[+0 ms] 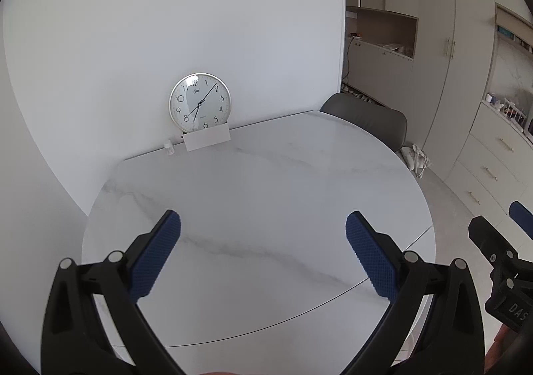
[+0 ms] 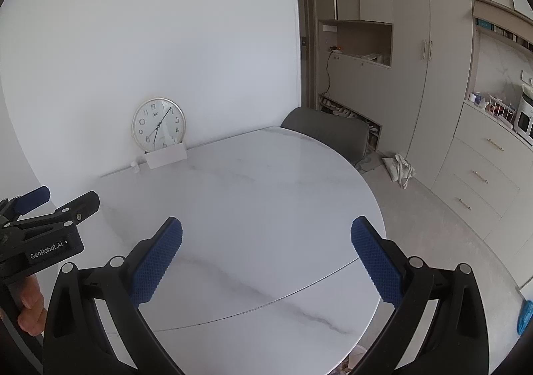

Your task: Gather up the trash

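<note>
At a white wall (image 1: 166,25) in a dining nook, a round marble-look table (image 1: 266,181) fills the foreground, w/ tall beige cabinets (image 2: 416,58) and drawers running along the rt side of the room. A gray chair (image 2: 328,133) is tucked against the table's far edge, and a pale bag (image 2: 401,170) lies on the floor just beyond it. Both handheld tools hang above the near half of the tabletop: the left gripper (image 1: 263,255) has its blue-padded fingers (image 1: 156,258) spread wide w/ nothing between them, and the right gripper (image 2: 266,258) is spread just as wide, likewise holding nothing. Each shows at the edge of the other's view, the left one w/ the person's hand (image 2: 30,305) around its handle. A silver-rimmed clock (image 1: 200,103) leans upright against the wall at the table's back edge, a white card (image 1: 207,139) propped touching its base. Just left of the card stands a small clear bottle (image 1: 169,147) w/ a white cap, the only loose item on the tabletop; whether it's the trash can't be told, and no other trash shows in either view.
</note>
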`<state>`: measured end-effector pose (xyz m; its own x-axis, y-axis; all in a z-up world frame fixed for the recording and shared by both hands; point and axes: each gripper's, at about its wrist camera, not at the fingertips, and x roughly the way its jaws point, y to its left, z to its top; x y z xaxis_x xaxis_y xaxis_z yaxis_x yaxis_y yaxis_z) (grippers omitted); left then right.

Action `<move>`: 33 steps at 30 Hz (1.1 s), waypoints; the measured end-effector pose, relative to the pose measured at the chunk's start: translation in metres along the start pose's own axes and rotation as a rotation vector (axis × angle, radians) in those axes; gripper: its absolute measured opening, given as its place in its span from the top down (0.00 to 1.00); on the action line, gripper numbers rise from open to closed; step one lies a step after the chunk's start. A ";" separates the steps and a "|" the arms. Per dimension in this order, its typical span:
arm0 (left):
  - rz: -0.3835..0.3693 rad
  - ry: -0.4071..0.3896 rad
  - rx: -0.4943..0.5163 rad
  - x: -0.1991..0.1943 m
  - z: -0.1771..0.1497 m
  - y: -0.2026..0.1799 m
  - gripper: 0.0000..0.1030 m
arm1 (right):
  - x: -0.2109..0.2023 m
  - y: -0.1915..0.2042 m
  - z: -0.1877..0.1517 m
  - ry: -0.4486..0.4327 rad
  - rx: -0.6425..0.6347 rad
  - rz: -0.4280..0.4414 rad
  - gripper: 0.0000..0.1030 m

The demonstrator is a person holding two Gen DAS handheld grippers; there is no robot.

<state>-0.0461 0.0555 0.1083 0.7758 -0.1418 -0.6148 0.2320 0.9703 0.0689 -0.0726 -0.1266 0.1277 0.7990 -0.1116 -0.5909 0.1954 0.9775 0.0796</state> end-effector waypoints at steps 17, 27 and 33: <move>0.001 0.021 0.007 0.002 -0.001 -0.001 0.08 | -0.001 0.007 -0.003 0.011 -0.007 0.008 0.02; -0.002 0.022 0.006 0.001 -0.002 -0.001 0.08 | -0.001 0.010 -0.004 0.010 -0.012 0.006 0.02; 0.000 0.023 0.009 0.000 -0.004 -0.004 0.08 | -0.001 0.009 -0.004 0.009 -0.012 0.006 0.02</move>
<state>-0.0495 0.0528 0.1050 0.7622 -0.1373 -0.6327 0.2376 0.9684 0.0760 -0.0735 -0.1167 0.1262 0.7949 -0.1045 -0.5977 0.1842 0.9801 0.0737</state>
